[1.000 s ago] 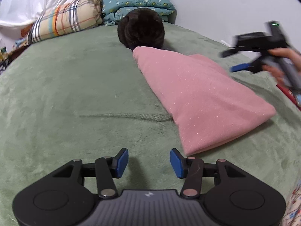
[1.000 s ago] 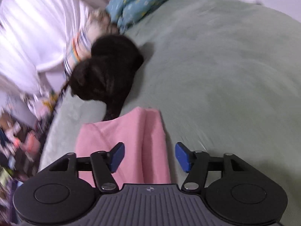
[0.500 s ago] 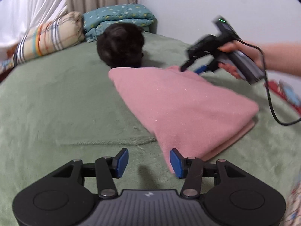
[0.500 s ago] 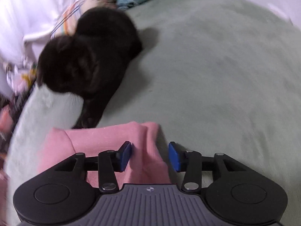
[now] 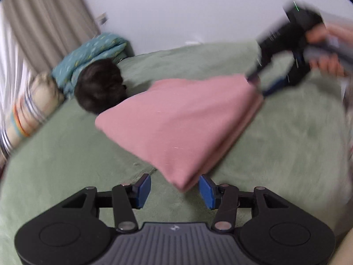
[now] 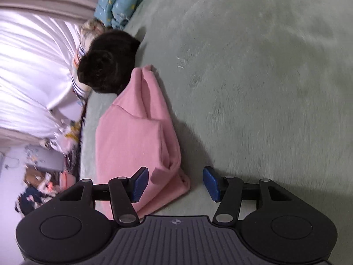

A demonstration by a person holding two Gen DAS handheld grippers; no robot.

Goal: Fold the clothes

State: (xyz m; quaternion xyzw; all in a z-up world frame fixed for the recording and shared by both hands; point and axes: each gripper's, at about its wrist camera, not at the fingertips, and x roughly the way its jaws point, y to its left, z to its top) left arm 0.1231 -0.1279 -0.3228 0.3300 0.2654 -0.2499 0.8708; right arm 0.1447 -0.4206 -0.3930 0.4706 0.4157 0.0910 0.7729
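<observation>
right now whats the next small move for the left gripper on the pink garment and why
Probably ease the left gripper forward and close on the near corner of the folded pink fabric garment. Its jaws are open with that corner just between the tips, and the right gripper is also open at the opposite end.

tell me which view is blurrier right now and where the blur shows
Left wrist view is blurrier: the right gripper and hand smear, the striped pillow too. Right wrist view is mostly sharp, pink garment crisp, blur only at the left-edge clutter.
</observation>
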